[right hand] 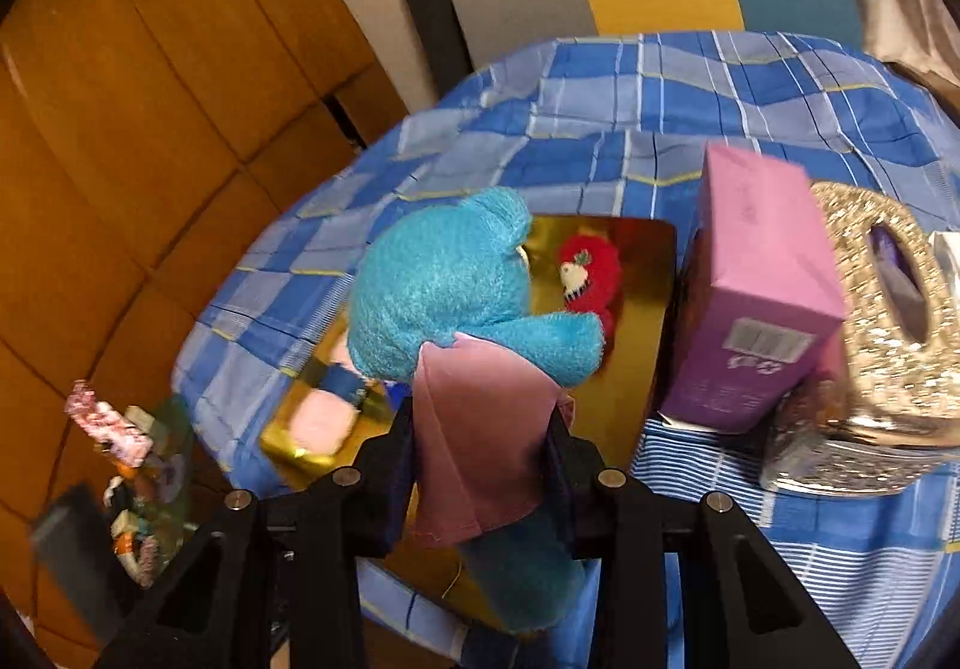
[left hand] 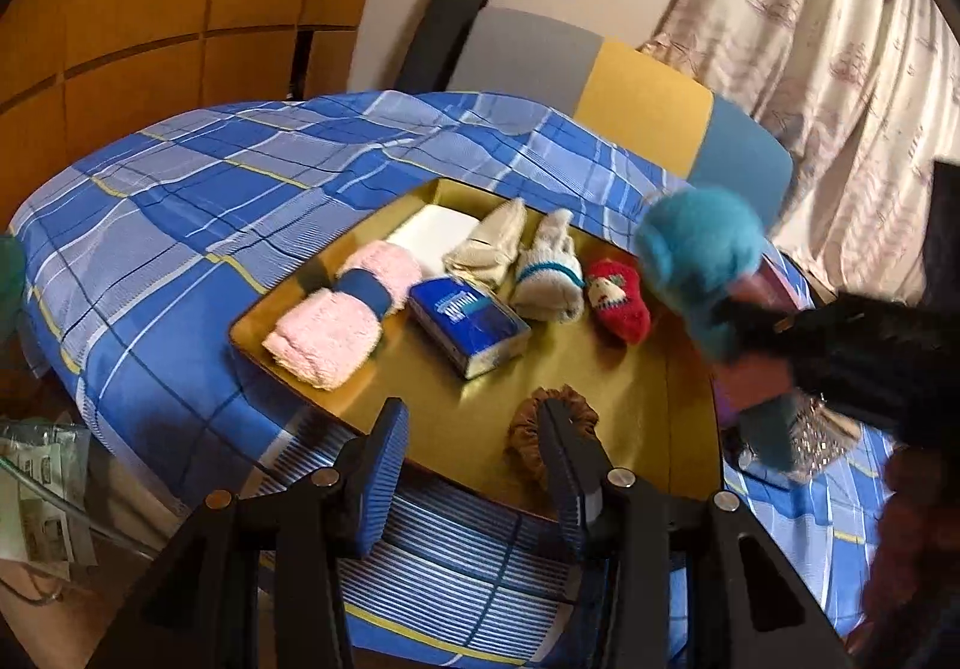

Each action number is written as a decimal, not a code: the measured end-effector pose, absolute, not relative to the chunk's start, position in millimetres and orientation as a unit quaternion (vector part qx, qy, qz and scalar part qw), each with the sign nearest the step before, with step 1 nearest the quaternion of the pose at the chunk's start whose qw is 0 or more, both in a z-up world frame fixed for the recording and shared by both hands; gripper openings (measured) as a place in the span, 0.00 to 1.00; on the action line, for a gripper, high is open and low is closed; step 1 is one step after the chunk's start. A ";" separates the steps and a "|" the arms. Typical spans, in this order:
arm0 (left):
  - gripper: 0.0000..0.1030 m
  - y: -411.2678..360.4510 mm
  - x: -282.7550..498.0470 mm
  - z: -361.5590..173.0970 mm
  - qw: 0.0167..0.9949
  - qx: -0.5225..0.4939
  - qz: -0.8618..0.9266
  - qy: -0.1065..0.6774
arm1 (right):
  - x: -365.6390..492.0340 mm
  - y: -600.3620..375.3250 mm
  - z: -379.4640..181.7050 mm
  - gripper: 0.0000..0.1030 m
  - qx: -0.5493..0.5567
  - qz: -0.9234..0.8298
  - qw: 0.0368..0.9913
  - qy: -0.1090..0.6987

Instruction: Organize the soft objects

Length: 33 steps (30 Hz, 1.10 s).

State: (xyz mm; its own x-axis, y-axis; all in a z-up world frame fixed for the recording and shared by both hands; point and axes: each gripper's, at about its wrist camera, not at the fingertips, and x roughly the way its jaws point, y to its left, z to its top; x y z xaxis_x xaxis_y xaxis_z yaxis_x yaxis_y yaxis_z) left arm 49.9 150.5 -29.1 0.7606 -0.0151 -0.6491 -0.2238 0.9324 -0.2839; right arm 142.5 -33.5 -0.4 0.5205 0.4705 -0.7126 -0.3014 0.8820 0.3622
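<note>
A gold tray [left hand: 606, 387] lies on the blue plaid cloth. It holds a rolled pink towel [left hand: 336, 327], a white block [left hand: 432, 234], a cream sock [left hand: 489, 243], a white glove with a teal stripe [left hand: 549, 273], a red sock [left hand: 618, 300], a blue tissue pack [left hand: 468, 324] and a brown scrunchie [left hand: 525, 426]. My left gripper [left hand: 474, 465] is open at the tray's near edge, its right finger in front of the scrunchie. My right gripper [right hand: 483, 429] is shut on a blue plush toy [right hand: 444, 291] by its pink dress, above the tray [right hand: 642, 273]. The toy [left hand: 699, 261] is blurred at the right of the left wrist view.
A purple box [right hand: 756, 297] and a glittery gold tissue cover [right hand: 888, 309] stand right of the tray. A grey, yellow and teal chair back [left hand: 636, 87] is behind the table, a curtain [left hand: 828, 39] at the right, wood panelling at the left. Clutter [right hand: 132, 465] sits below the table's left edge.
</note>
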 end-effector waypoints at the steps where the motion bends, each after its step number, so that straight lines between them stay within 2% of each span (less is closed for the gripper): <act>1: 0.43 152.4 49.2 -29.0 0.921 -0.177 0.061 0.341 | 145.5 -29.4 -4.2 0.38 0.095 0.217 0.866 0.439; 8: 0.43 175.7 48.4 -29.8 0.914 -0.203 0.101 0.338 | 164.7 -10.0 -30.3 0.56 0.082 0.157 0.871 0.458; 19: 0.43 178.9 49.2 -37.7 0.907 -0.218 0.097 0.346 | 123.7 -23.3 8.0 0.63 0.053 0.200 0.897 0.391; 23: 0.43 165.8 49.5 -36.1 0.912 -0.222 0.039 0.342 | 105.4 -37.8 29.5 0.63 0.050 0.212 0.907 0.361; 28: 0.43 136.0 48.0 -29.3 0.923 -0.188 -0.017 0.336 | 80.7 -74.8 55.8 0.65 0.042 0.197 0.929 0.310; 33: 0.44 105.3 43.6 -26.6 0.924 -0.168 -0.066 0.338 | 71.8 -138.5 65.8 0.67 0.052 0.138 0.944 0.294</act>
State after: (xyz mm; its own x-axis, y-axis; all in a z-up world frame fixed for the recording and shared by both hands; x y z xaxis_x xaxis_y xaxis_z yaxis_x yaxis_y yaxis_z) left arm 43.6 105.3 -26.6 0.7625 -0.2360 -0.6024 0.0093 0.9350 -0.3545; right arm 71.8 -138.5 65.8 0.7892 0.2908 -0.5409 -0.2291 0.9566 0.1800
